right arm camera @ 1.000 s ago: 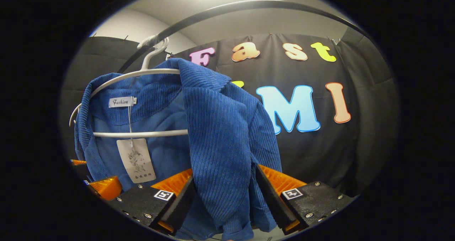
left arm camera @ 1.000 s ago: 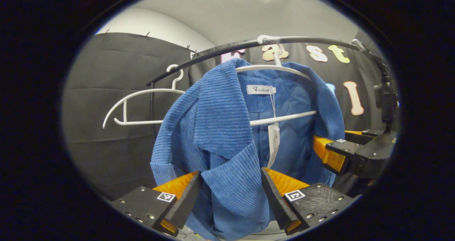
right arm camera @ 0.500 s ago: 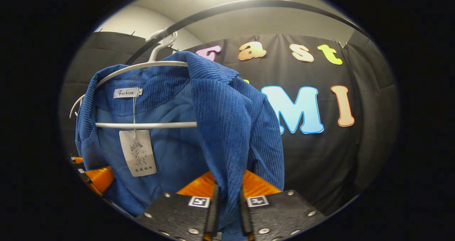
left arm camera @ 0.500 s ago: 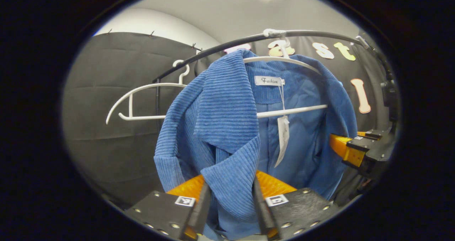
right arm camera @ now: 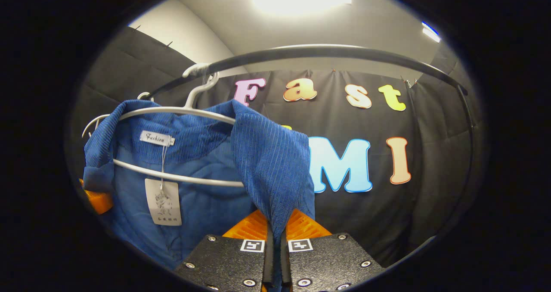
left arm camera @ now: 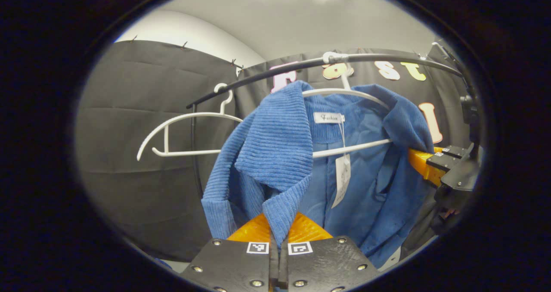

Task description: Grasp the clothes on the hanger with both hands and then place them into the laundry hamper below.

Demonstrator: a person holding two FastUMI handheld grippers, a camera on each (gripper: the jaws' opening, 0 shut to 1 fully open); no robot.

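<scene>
Under one rail [left arm camera: 267, 72], two hangers, both grippers' fingers [left arm camera: 262, 231] pinch one jacket [left arm camera: 275, 150].

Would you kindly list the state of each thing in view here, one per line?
Blue jacket: still draped on its hanger, both front edges pinched.
White hanger: hooked on the rail, carrying the jacket.
Spare white hanger: hooked on the rail, bare.
Black rail: holds both hangers.
Paper tag: dangling inside the jacket.
Left gripper: shut on the jacket's lapel.
Right gripper: shut on the other front edge.
</scene>
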